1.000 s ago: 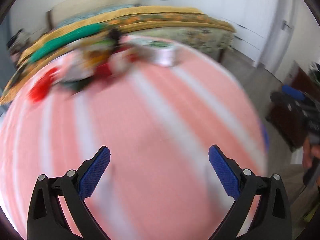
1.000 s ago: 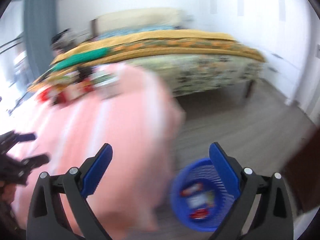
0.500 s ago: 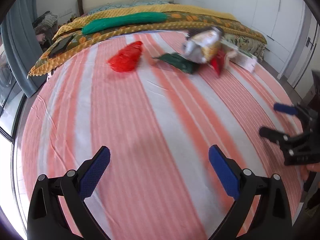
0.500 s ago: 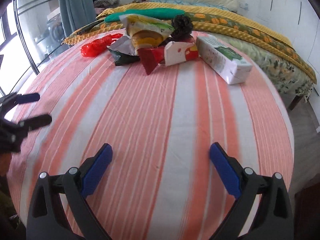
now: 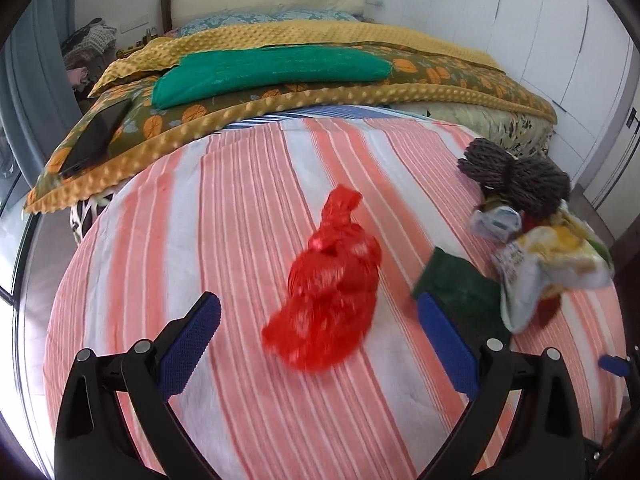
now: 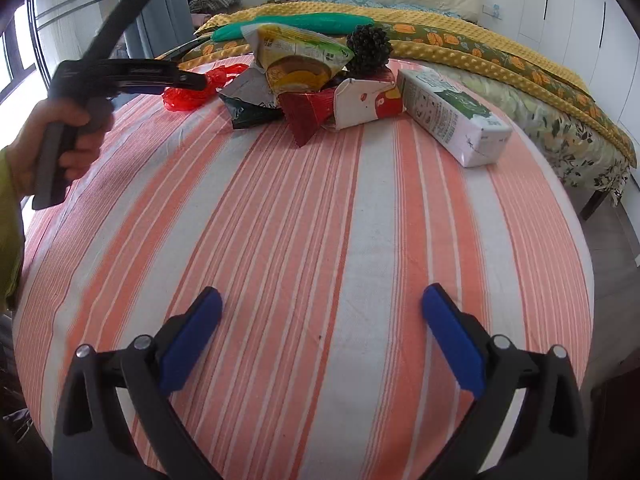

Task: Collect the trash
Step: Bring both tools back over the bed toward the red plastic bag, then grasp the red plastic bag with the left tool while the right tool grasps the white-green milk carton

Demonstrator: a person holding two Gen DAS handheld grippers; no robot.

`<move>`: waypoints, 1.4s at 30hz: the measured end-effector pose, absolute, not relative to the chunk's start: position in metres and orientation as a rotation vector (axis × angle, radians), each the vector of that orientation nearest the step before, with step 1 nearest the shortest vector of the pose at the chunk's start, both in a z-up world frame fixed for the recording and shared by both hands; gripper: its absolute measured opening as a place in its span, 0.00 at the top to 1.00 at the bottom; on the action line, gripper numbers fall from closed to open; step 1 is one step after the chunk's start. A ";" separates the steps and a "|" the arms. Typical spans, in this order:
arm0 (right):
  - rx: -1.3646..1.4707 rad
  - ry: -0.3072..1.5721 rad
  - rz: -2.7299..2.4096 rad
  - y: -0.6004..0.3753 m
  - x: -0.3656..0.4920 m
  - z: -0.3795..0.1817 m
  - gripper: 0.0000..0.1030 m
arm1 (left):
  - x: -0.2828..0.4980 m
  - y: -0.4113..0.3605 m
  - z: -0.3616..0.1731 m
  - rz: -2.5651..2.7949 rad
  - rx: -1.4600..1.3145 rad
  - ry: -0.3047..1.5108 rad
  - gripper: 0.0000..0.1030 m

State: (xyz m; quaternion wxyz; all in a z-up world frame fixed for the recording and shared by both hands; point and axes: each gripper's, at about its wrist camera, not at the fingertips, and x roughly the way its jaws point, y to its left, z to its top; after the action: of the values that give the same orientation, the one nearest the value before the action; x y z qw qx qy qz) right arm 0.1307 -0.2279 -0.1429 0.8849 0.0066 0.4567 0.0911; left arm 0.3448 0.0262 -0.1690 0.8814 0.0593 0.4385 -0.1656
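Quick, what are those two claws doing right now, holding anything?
Left claw: open, holding nothing; the red plastic bag lies just ahead, between its fingers.
Right claw: open and empty, over the striped cloth.

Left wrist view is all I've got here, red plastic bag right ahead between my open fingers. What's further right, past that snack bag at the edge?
Observer: A white and green carton lies on its side to the right of the trash pile, apart from the snack bag.
Operator: Is the right gripper holding anything?
Observer: No, the right gripper is open over bare striped cloth, short of the pile.
Operator: Anything hidden under the snack bag?
Observer: A red and white carton lies beside a dark red wrapper there.
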 end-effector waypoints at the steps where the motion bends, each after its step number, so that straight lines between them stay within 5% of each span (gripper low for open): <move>1: 0.014 0.950 0.190 -0.228 0.131 -0.143 0.05 | 0.349 0.024 -0.172 -0.347 0.135 0.917 0.07; 3: 0.014 0.950 0.190 -0.228 0.131 -0.143 0.05 | 0.356 0.018 -0.178 -0.353 0.170 0.928 0.19; 6: 0.014 0.950 0.190 -0.228 0.130 -0.143 0.05 | 0.359 0.018 -0.184 -0.358 0.182 0.938 0.55; 13: 0.014 0.950 0.190 -0.228 0.130 -0.143 0.05 | 0.304 0.047 -0.170 -0.297 0.092 0.957 0.58; 23: 0.015 0.950 0.190 -0.229 0.130 -0.143 0.05 | 0.168 0.046 -0.172 -0.310 0.086 0.938 0.55; 27: 0.015 0.949 0.190 -0.229 0.129 -0.143 0.05 | 0.163 0.037 -0.180 -0.309 0.095 0.922 0.28; 32: 0.014 0.948 0.190 -0.228 0.128 -0.143 0.05 | 0.169 0.029 -0.186 -0.297 0.143 0.926 0.14; 42: 0.021 0.948 0.195 -0.230 0.127 -0.142 0.04 | 0.174 0.029 -0.191 -0.269 0.157 0.952 0.05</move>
State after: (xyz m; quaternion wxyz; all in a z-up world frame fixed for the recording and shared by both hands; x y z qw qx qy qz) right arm 0.1270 -0.2303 -0.1420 0.8851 0.0100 0.4558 0.0937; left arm 0.1736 0.0295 -0.1908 0.8772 0.0752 0.4563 -0.1288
